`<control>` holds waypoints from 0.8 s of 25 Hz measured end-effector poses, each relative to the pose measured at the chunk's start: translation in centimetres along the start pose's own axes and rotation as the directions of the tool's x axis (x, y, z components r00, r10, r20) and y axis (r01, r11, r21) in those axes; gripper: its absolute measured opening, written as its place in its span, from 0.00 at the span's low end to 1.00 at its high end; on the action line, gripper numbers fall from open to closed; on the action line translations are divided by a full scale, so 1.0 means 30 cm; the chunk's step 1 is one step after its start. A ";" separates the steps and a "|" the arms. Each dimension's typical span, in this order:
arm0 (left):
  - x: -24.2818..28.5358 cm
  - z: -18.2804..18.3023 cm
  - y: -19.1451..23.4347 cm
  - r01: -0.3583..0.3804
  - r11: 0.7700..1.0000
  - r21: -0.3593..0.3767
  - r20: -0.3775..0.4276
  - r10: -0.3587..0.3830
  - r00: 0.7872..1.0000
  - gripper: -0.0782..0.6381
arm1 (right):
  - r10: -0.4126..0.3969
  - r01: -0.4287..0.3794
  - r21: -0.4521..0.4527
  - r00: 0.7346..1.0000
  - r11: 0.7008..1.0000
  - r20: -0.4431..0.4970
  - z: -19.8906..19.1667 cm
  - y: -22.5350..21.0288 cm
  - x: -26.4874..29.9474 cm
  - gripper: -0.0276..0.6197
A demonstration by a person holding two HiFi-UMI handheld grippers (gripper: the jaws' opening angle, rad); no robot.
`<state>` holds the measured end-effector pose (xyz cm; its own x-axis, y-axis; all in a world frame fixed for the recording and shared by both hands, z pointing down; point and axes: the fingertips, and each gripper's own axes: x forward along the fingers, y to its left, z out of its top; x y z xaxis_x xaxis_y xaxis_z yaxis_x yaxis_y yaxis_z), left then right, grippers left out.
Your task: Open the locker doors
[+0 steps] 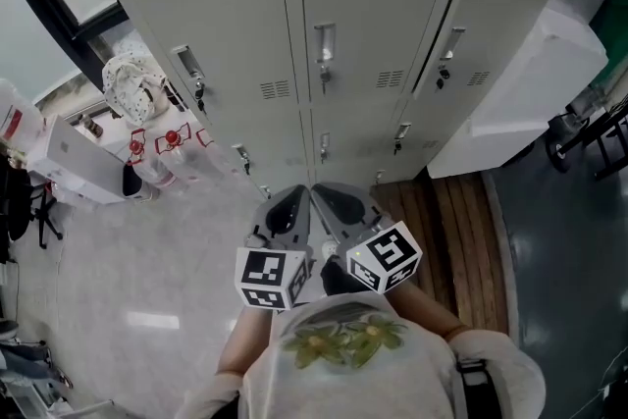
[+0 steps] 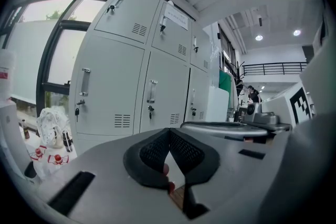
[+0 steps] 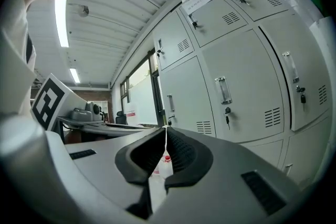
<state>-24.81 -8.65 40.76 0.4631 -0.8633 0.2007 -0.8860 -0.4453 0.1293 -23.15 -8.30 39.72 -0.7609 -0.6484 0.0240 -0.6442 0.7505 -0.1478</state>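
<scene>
A bank of grey lockers stands ahead, and every door in view is closed. The middle row shows three doors with upright handles and keys below them. My left gripper and right gripper are held side by side low in the head view, well short of the lockers and touching nothing. In the left gripper view the left gripper is shut and empty, with the locker doors beyond it. The right gripper is also shut and empty, and a door handle shows to its right.
A white box-like cabinet stands against the lockers at the right. At the left are a white bag, bottles with red caps and an office chair. A wooden floor strip runs along the right.
</scene>
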 end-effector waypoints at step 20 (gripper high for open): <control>0.220 0.116 0.190 -0.053 0.999 0.001 0.042 0.052 0.998 0.15 | -0.093 0.095 -0.042 0.994 0.995 0.055 0.110 -0.300 0.240 0.11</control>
<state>-26.89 -17.72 39.43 0.4147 -0.8946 0.1663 -0.9091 -0.3995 0.1179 -22.57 -20.16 37.95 -0.6924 -0.7213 -0.0163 -0.7164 0.6900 -0.1030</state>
